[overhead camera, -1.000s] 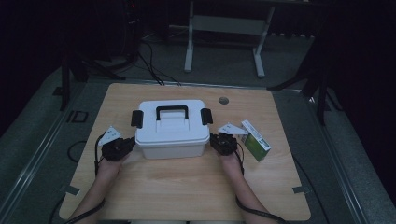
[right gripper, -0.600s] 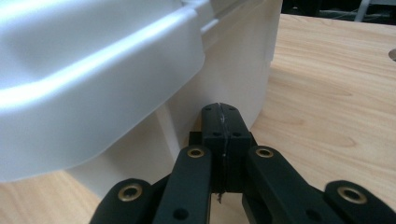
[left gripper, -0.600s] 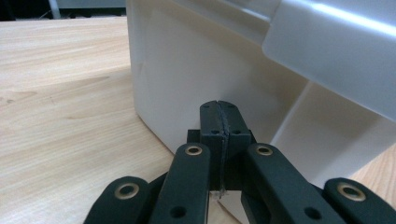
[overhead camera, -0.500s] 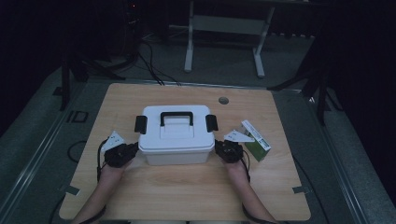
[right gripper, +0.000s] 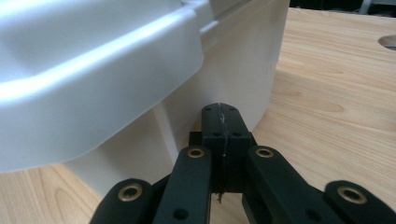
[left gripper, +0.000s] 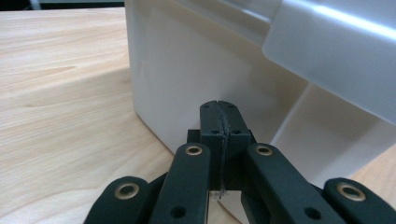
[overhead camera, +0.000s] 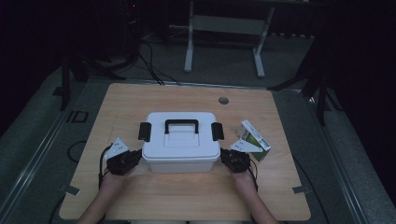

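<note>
A white lidded plastic box (overhead camera: 180,142) with a black handle (overhead camera: 181,125) and two black side latches stands on the wooden table (overhead camera: 187,200). My left gripper (overhead camera: 135,157) is shut, its tips pressed against the box's left side near the front corner. In the left gripper view the closed jaws (left gripper: 219,114) touch the white wall (left gripper: 177,79) under the lid's rim. My right gripper (overhead camera: 227,158) is shut too, against the box's right side. The right gripper view shows its joined jaws (right gripper: 220,116) below the lid's overhang (right gripper: 93,88). Nothing is held between either pair.
A green and white carton (overhead camera: 253,139) lies just right of the box, close to my right hand. A round cable hole (overhead camera: 223,100) sits in the table's far part. A desk frame and cables stand on the dark floor behind.
The box has slid toward the table's front edge, with both grippers moving back alongside it, still flanking its sides. Both stay shut.
</note>
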